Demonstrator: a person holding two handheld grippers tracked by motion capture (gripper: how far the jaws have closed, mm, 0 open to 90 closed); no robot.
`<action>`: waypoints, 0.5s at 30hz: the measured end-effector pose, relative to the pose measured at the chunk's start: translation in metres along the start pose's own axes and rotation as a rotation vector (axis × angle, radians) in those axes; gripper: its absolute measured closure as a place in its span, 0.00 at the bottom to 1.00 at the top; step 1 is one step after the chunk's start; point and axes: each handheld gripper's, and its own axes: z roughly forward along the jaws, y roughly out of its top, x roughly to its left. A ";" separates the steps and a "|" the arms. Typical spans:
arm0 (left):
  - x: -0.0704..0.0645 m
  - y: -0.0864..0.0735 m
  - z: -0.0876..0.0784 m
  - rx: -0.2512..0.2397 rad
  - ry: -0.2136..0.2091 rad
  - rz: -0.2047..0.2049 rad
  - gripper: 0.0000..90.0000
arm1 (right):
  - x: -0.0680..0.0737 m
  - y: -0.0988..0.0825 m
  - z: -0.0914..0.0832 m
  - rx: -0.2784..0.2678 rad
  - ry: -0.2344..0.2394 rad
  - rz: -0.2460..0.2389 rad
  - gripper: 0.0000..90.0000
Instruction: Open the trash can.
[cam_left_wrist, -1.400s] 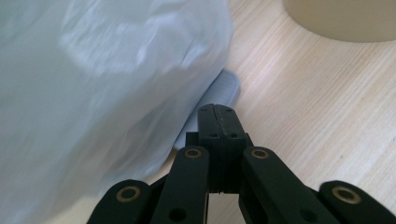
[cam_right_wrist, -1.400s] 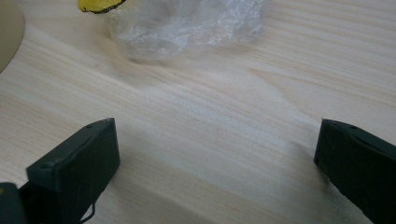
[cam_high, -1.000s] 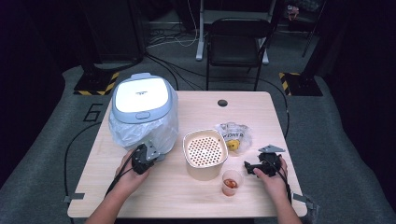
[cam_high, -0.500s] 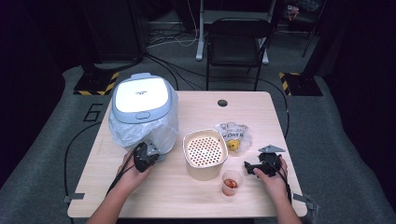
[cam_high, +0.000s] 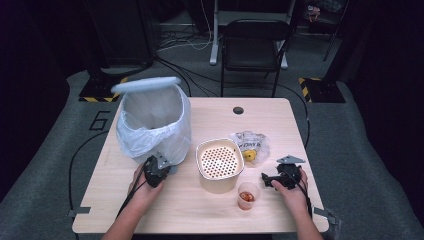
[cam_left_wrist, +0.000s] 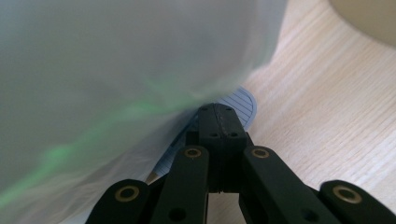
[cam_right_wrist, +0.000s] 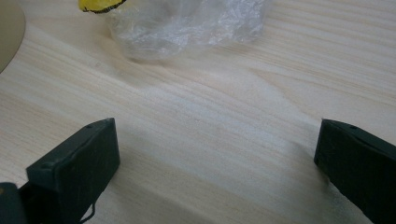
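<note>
I am keeping the left gripper (cam_high: 159, 169) low with its jaws clenched, pressing the pedal (cam_left_wrist: 243, 103) of the bin (cam_high: 152, 125) at the far left of the table (cam_high: 220, 220). The bin's lid (cam_high: 146, 84) is standing open, showing its white liner. My right gripper (cam_right_wrist: 215, 154) is resting released near the cup (cam_high: 247, 195).

Both forearms come in from the near edge of the table, hands low, each wrapped round a gripper. Left hand (cam_high: 145, 187) sits left of centre; the left gripper (cam_high: 156, 169) points away from the person, tips forward and slightly down, jaws pressed flat together with no gap between them. Right hand (cam_high: 291, 192) lies toward the right edge, wrist nearly flat; the right gripper (cam_high: 272, 179) points inward across the body, jaws spread wide, nothing between them.
</note>
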 end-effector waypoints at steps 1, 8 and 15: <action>0.000 -0.001 0.000 -0.008 0.005 -0.007 1.00 | 0.000 0.000 0.000 0.000 0.000 0.000 0.00; -0.002 -0.003 0.001 -0.025 0.015 -0.006 1.00 | 0.000 0.000 0.000 0.000 0.001 -0.001 0.00; -0.002 -0.002 0.001 -0.025 0.016 0.016 1.00 | 0.000 0.000 0.000 0.000 0.001 -0.001 0.00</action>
